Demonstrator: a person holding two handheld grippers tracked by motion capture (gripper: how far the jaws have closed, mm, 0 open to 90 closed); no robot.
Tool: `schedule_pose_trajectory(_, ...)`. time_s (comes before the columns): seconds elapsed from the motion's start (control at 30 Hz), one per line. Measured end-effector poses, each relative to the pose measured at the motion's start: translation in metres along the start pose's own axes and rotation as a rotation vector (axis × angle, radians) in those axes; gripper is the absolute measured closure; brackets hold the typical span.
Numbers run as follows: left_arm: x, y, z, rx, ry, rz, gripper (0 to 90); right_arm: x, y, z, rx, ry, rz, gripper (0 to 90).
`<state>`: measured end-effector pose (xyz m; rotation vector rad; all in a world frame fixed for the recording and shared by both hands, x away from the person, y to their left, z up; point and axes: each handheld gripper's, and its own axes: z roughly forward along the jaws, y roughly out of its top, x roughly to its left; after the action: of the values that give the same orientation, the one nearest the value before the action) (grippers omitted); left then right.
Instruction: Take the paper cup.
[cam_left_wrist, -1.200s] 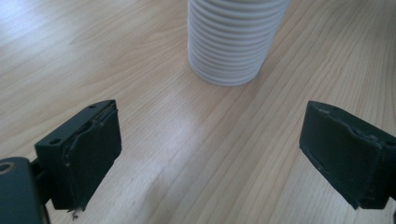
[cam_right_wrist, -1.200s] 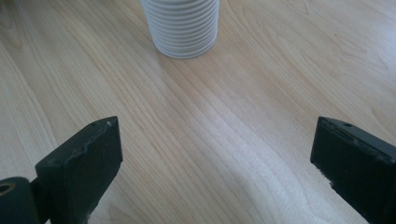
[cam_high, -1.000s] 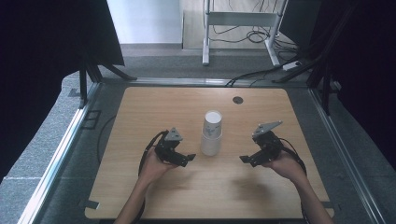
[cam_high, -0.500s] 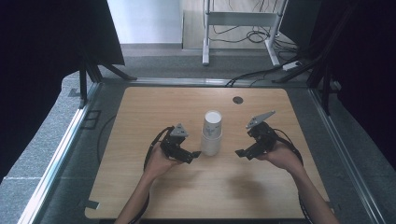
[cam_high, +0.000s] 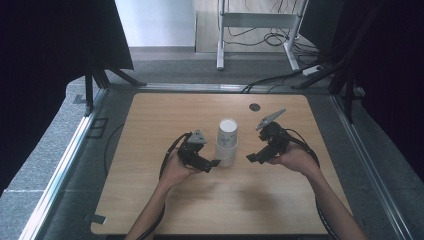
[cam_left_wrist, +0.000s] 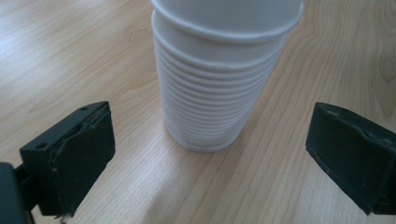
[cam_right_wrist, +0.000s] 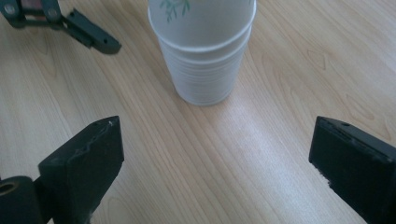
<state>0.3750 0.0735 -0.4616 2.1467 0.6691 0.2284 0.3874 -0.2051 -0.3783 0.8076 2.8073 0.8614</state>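
Nearest, at six o'clock in the high view: two forearms rising from the bottom edge onto the pale wooden table (cam_high: 150, 200), a hand wrapped around each tool. Left tool (cam_high: 212, 162) at about eight o'clock from the stack of white paper cups (cam_high: 226, 142), tips just beside its base, grey three-cornered plate on top, black cable looping back along the wrist. Jaws released and spread wide, having just been opening; in the left gripper view (cam_left_wrist: 205, 154) the stack (cam_left_wrist: 219, 74) upright ahead of the two black jaws, near but untouched, nothing gripped. Right tool (cam_high: 252, 158) at about four o'clock from the stack, a little farther off, tilted with its grey plate raised toward one o'clock. Jaws also released and wide, though just easing slightly inward, with bare wood between them in the right gripper view (cam_right_wrist: 212, 158); the stack (cam_right_wrist: 203, 51) upright at twelve o'clock beyond them, a green print on the top cup, and the left tool (cam_right_wrist: 100, 44) at eleven o'clock. Stack standing near the middle of the table, ribbed with many nested rims. Beyond it, at one o'clock, a small dark round hole (cam_high: 255, 107) in the tabletop. Farthest, at twelve o'clock past the table edge, grey floor, a white metal frame (cam_high: 257, 30) and loose cables (cam_high: 265, 37).
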Motion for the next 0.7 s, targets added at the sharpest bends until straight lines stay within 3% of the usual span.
schedule_pose_trajectory(0.4, -0.003, 0.01, 0.011, -0.006, 0.012, 0.024, 5.3, 0.001, 0.032, 0.0, 0.04, 0.005, -0.035, 8.3)
schedule_pose_trajectory(0.7, -0.002, 0.016, 0.013, -0.037, 0.006, 0.013, 7.5, 0.004, 0.052, 0.0, 0.068, 0.007, -0.05, 11.8)
